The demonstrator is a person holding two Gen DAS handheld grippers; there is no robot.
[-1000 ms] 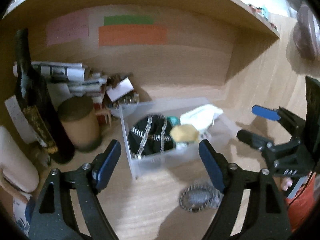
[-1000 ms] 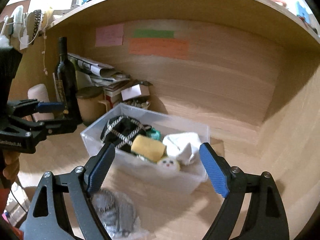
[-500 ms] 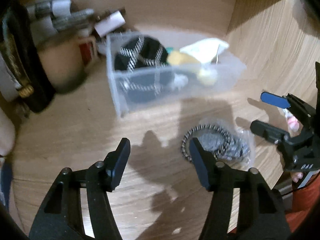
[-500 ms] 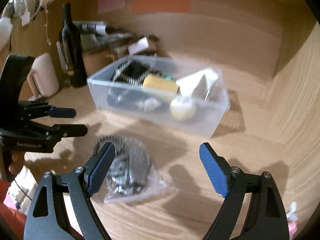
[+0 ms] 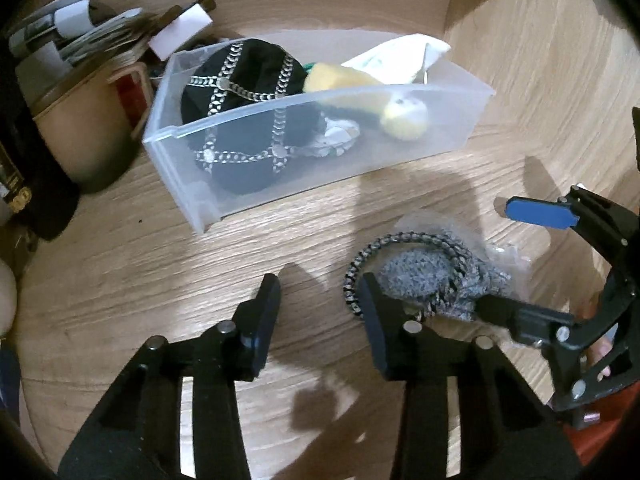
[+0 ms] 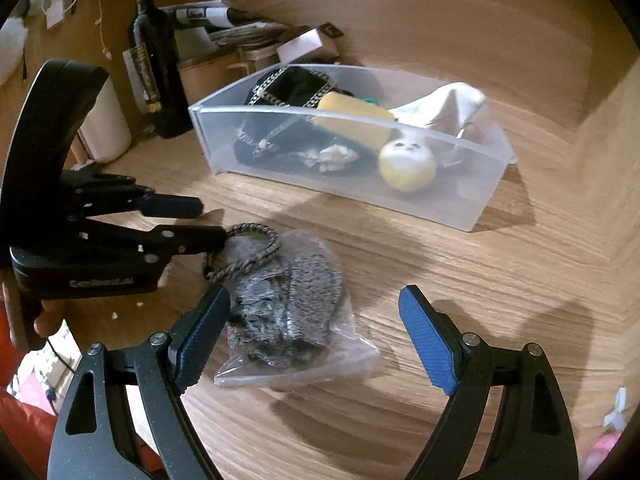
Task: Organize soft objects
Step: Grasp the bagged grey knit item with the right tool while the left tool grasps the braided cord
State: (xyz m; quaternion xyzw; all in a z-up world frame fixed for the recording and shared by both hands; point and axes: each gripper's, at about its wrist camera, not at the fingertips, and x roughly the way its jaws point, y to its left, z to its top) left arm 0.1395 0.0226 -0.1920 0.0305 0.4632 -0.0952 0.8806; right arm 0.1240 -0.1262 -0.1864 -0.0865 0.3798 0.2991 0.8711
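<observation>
At the far left of the desk (image 6: 460,280) stands a wine bottle (image 6: 154,60) beside a round tan canister (image 6: 208,76), both close to the left end of the clear plastic bin (image 6: 460,208), so a wide swing toward the bin could, I judge, knock the bottle over. The bin already holds a black cap with chain trim (image 5: 240,80), a yellow sponge (image 5: 340,78), a white cloth (image 5: 400,56) and a pale round plush (image 6: 406,166). In front of it, nearer the desk's front edge, lies the clear bag of grey knitwear (image 6: 288,300), its braided cord (image 5: 404,240) looping out of the open end. The left gripper (image 5: 320,308) is parted, one finger beside the cord; the right gripper (image 6: 312,336) gapes wide, one pad against the bag. Pinching only slick film or cord risks spilling the knitwear out when lifted.
</observation>
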